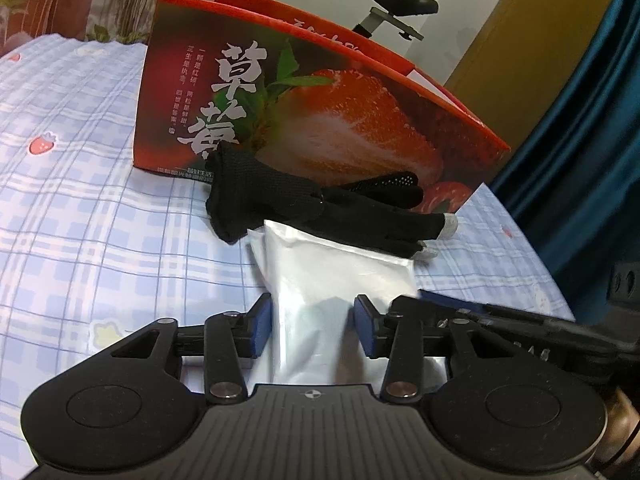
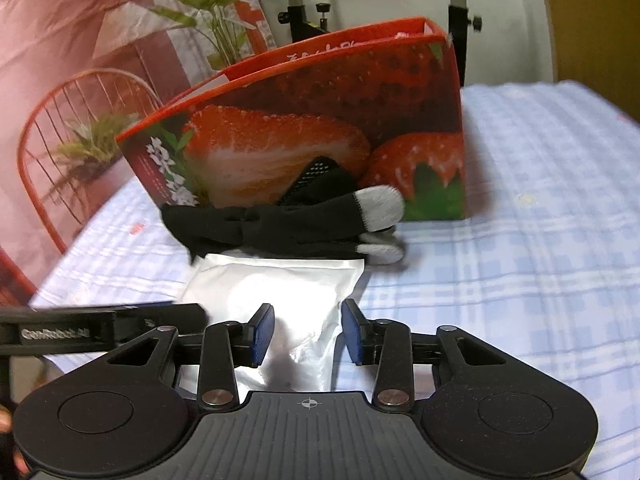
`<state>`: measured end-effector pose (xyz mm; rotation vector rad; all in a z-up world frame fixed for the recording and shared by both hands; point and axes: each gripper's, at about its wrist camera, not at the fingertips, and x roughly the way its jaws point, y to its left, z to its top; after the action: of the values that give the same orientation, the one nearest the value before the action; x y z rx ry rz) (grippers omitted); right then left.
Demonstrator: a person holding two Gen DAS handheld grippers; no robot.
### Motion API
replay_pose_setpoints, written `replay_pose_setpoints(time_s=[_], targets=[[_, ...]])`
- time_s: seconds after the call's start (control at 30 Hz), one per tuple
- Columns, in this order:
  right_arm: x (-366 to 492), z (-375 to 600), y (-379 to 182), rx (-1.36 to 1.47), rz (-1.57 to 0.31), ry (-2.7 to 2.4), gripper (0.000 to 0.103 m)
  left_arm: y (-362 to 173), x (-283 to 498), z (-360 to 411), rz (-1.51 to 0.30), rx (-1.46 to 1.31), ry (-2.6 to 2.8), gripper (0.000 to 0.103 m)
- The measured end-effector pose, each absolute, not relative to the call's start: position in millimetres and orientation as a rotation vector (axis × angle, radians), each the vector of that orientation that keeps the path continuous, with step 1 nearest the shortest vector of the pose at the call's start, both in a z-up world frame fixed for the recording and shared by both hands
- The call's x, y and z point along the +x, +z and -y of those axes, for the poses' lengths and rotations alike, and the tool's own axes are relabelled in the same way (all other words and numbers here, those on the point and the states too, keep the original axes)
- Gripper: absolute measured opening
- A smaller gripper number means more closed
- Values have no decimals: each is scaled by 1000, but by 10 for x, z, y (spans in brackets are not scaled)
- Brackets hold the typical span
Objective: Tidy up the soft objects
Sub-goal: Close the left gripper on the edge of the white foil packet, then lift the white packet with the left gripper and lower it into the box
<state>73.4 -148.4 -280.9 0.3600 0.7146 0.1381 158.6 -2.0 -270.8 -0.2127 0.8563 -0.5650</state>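
A silver foil pouch (image 1: pixel 320 280) lies on the blue checked bedsheet (image 1: pixel 80 220); it also shows in the right wrist view (image 2: pixel 280 284). A pair of black gloves with grey fingertips (image 1: pixel 320 208) lies across its far end, against a red strawberry-print box (image 1: pixel 320 120). The gloves (image 2: pixel 288 220) and the box (image 2: pixel 320 120) show in the right wrist view too. My left gripper (image 1: pixel 312 324) is open, with its jaws on either side of the pouch's near end. My right gripper (image 2: pixel 308 330) is open over the same pouch's near end.
The box is open at the top and stands upright on the bed. The right gripper's body (image 1: pixel 520 328) reaches in at the left wrist view's right. An exercise bike (image 2: pixel 304 0) stands behind the bed. A patterned curtain (image 2: pixel 80 60) hangs at left.
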Motion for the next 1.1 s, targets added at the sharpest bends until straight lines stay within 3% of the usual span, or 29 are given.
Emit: replay_pose_setpoints(time_s=[0.23, 0.4, 1.1], targets=[[726, 1406, -2815, 349, -712, 151, 32, -2703, 1574, 40, -850, -193, -559, 44], [703, 1416, -2819, 337, -701, 112, 14, -2685, 1582, 21, -840, -193, -558, 37], [573, 1453, -2624, 332, -603, 108, 5, -2496, 1436, -41, -788, -190, -611, 36]])
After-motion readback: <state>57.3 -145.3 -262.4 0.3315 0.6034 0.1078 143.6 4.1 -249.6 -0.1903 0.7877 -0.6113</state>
